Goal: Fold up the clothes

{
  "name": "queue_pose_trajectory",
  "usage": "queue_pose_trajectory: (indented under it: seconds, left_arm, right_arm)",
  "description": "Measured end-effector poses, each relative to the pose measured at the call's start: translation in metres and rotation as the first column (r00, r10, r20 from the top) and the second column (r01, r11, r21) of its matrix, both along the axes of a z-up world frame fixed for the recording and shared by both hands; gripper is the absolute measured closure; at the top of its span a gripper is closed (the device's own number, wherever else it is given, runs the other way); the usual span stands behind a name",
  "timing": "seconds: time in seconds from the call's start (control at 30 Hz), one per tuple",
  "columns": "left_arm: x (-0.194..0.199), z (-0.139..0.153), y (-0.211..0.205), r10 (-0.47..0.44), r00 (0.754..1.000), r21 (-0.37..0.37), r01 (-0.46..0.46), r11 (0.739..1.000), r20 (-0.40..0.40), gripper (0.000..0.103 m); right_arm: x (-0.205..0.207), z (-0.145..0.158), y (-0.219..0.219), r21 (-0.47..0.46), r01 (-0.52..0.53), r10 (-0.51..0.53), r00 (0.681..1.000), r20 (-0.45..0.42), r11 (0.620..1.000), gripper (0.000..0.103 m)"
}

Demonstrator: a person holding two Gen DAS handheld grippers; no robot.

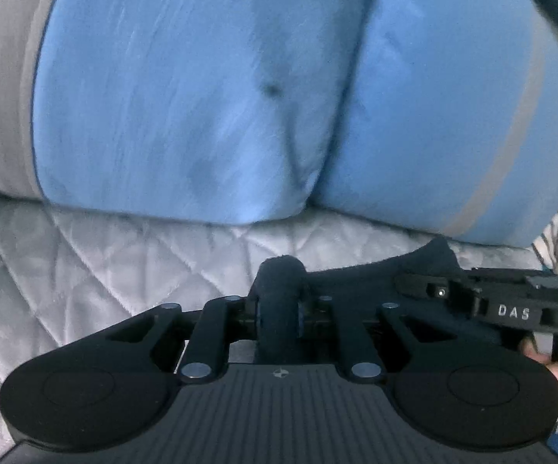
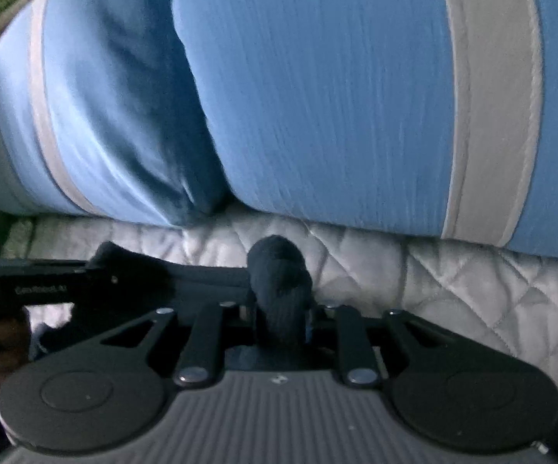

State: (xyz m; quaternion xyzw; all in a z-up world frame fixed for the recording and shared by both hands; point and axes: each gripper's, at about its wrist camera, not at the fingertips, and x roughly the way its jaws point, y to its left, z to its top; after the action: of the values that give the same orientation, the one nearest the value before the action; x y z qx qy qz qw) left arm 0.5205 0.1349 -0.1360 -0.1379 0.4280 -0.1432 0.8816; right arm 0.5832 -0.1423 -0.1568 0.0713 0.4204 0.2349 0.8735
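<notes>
Now both tongs [image 1: 281, 301] [image 2: 281, 301] pinch the dark garment [image 1: 356, 274] [image 2: 201, 274] (bunched between them).

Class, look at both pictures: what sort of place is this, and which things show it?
Probably a bedroom, on a bed: a pale quilted cover lies below, with two blue pillows behind it and a dark garment on top.

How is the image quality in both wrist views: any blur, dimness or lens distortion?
Left wrist: dim, blue pillows streaked with motion blur, edges bowed by fisheye. Right wrist: equally dim, pillows soft, dark garment near-black without detail, quilted bedcover sharper.
</notes>
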Motion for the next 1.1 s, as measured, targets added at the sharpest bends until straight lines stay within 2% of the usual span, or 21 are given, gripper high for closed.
queue_pose_trajectory:
  seconds: [0.03, 0.13, 0.2, 0.23, 0.3, 0.43, 0.53, 0.67, 0.77, 0.87, 0.93, 0.97, 1.0, 1.03, 1.1]
  left_arm:
    - [0.001, -0.002, 0.002, 0.005, 1.0, -0.014, -0.005, 1.0, -0.012, 0.081]
    - [0.006, 0.004, 0.006, 0.005, 0.998, -0.042, -0.008, 0.999, -0.056, 0.065]
    - [0.005, 0.015, 0.018, -0.003, 0.998, -0.06, -0.002, 0.998, -0.069, 0.044]
    - [0.002, 0.021, 0.029, -0.007, 0.998, -0.074, 0.003, 0.997, -0.065, 0.04]
    - [-0.005, 0.03, 0.048, -0.023, 0.998, -0.085, 0.017, 0.996, -0.064, 0.032]
    - [-0.022, 0.033, 0.087, -0.098, 0.99, -0.019, 0.096, 0.995, -0.104, 0.031]
    - [-0.038, 0.022, 0.114, -0.133, 0.976, 0.007, 0.137, 0.991, -0.171, 0.031]
    - [-0.058, 0.01, 0.143, -0.157, 0.965, -0.013, 0.158, 0.987, -0.212, 0.031]
    - [-0.065, 0.003, 0.149, -0.187, 0.962, -0.044, 0.182, 0.982, -0.199, 0.032]
    - [-0.066, 0.003, 0.153, -0.22, 0.952, -0.041, 0.216, 0.976, -0.213, 0.036]
    - [-0.07, 0.004, 0.145, -0.247, 0.941, -0.012, 0.251, 0.968, -0.232, 0.049]
    - [-0.072, 0.004, 0.14, -0.261, 0.934, 0.004, 0.27, 0.963, -0.242, 0.062]
    - [-0.075, 0.005, 0.135, -0.275, 0.928, 0.019, 0.289, 0.957, -0.253, 0.084]
    - [-0.077, 0.005, 0.13, -0.288, 0.921, 0.035, 0.307, 0.951, -0.263, 0.091]
    - [-0.082, 0.007, 0.121, -0.297, 0.915, 0.086, 0.331, 0.94, -0.273, 0.094]
  right_arm:
    - [0.001, -0.002, 0.001, -0.01, 0.005, -0.005, 1.0, -0.004, 1.0, 0.075]
    - [0.0, -0.003, 0.002, -0.024, 0.018, -0.018, 1.0, -0.005, 1.0, 0.071]
    - [0.0, -0.002, 0.002, -0.036, 0.018, -0.019, 1.0, -0.006, 0.999, 0.066]
    - [0.0, -0.003, 0.0, -0.037, 0.022, -0.022, 1.0, -0.01, 0.999, 0.062]
    - [-0.001, -0.005, -0.003, -0.037, 0.029, -0.029, 0.999, -0.018, 0.999, 0.063]
    - [-0.003, -0.009, -0.006, -0.016, 0.041, -0.042, 0.998, -0.036, 0.999, 0.062]
    - [-0.004, -0.009, -0.007, -0.017, 0.04, -0.041, 0.998, -0.039, 0.999, 0.062]
    - [-0.004, -0.01, -0.007, -0.014, 0.041, -0.042, 0.998, -0.038, 0.999, 0.061]
    - [-0.004, -0.01, -0.007, -0.014, 0.04, -0.041, 0.998, -0.037, 0.999, 0.061]
    - [-0.003, -0.01, -0.007, -0.013, 0.042, -0.042, 0.999, -0.035, 0.999, 0.061]
    - [0.001, -0.016, 0.0, -0.015, 0.043, -0.043, 0.998, -0.035, 0.999, 0.061]
    - [0.001, -0.015, 0.0, -0.016, 0.043, -0.043, 0.998, -0.035, 0.999, 0.061]
    - [0.001, -0.015, 0.0, -0.017, 0.043, -0.044, 0.998, -0.036, 0.999, 0.061]
    - [0.0, -0.015, 0.001, -0.018, 0.043, -0.044, 0.998, -0.036, 0.999, 0.061]
    - [0.001, -0.014, 0.002, -0.024, 0.043, -0.044, 0.998, -0.034, 0.999, 0.06]
